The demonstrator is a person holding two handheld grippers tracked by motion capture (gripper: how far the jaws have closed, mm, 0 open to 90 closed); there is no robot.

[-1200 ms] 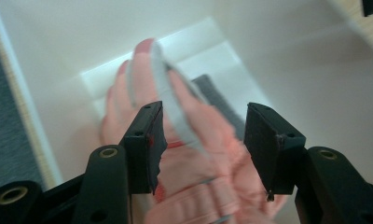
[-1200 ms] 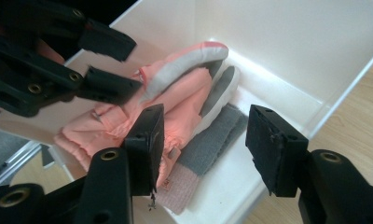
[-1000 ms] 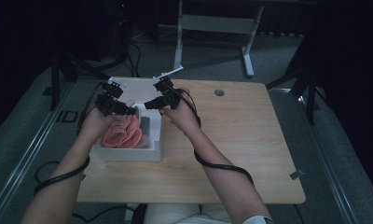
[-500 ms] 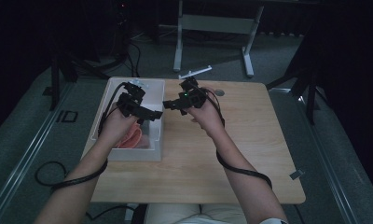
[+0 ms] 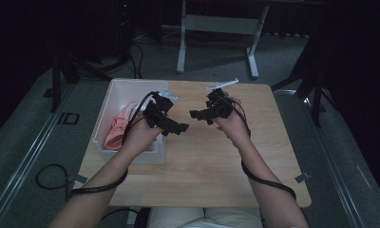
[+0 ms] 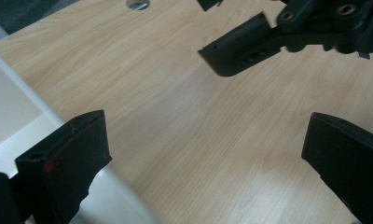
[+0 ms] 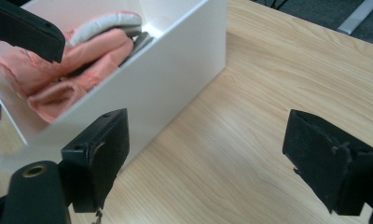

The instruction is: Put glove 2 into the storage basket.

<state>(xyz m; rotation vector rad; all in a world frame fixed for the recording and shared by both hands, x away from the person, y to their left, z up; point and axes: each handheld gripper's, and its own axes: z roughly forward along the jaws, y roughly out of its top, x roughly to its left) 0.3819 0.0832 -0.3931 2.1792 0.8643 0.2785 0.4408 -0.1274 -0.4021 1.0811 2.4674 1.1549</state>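
You sit in a dim lab or recording room: a bare wooden tabletop (image 5: 212, 156) on grey carpet, cables (image 5: 50, 176) trailing at eight o'clock, a metal stand's feet (image 5: 216, 28) at twelve o'clock, dark equipment around you.

right gripper (image 7: 208, 163): jaws wide apart, nothing between, over bare table (image 7: 268, 84) | white box (image 7: 175, 79): left of jaws, on table | pink cloth (image 7: 77, 65): folded inside box | other gripper's jaw tip at top left
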